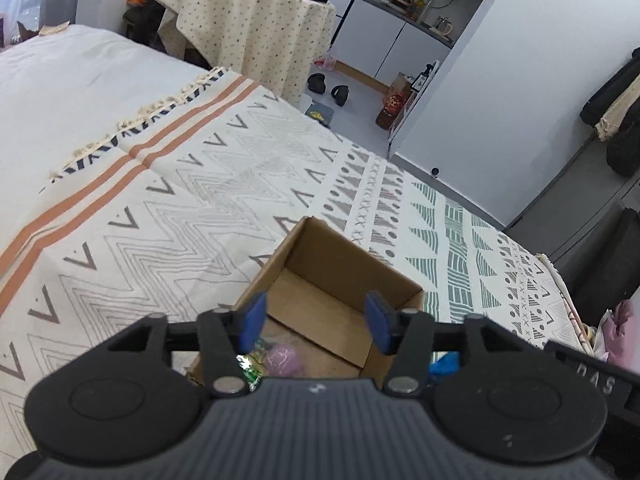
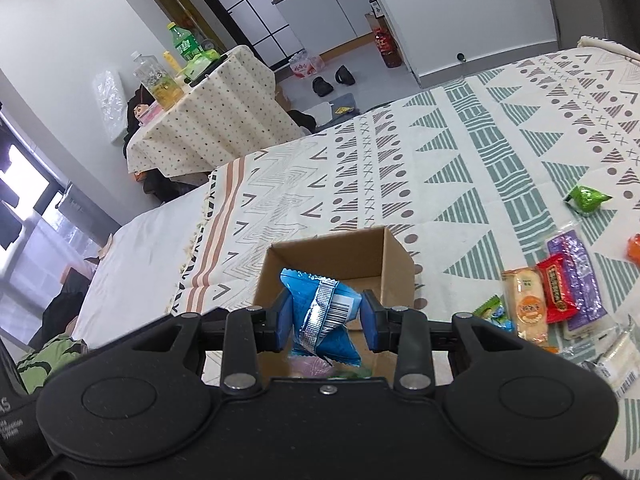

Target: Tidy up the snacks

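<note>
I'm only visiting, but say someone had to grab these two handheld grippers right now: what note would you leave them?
Left gripper: open, holding nothing, poised over the cardboard box.
Right gripper: shut on a blue snack packet, held above the same box.
Done: a pink snack and a green-wrapped one already lie in the box.
Left: drop the blue packet in, then collect the loose snacks on the patterned cloth: green candy, red packet, purple packet, cracker pack and others nearby.
</note>
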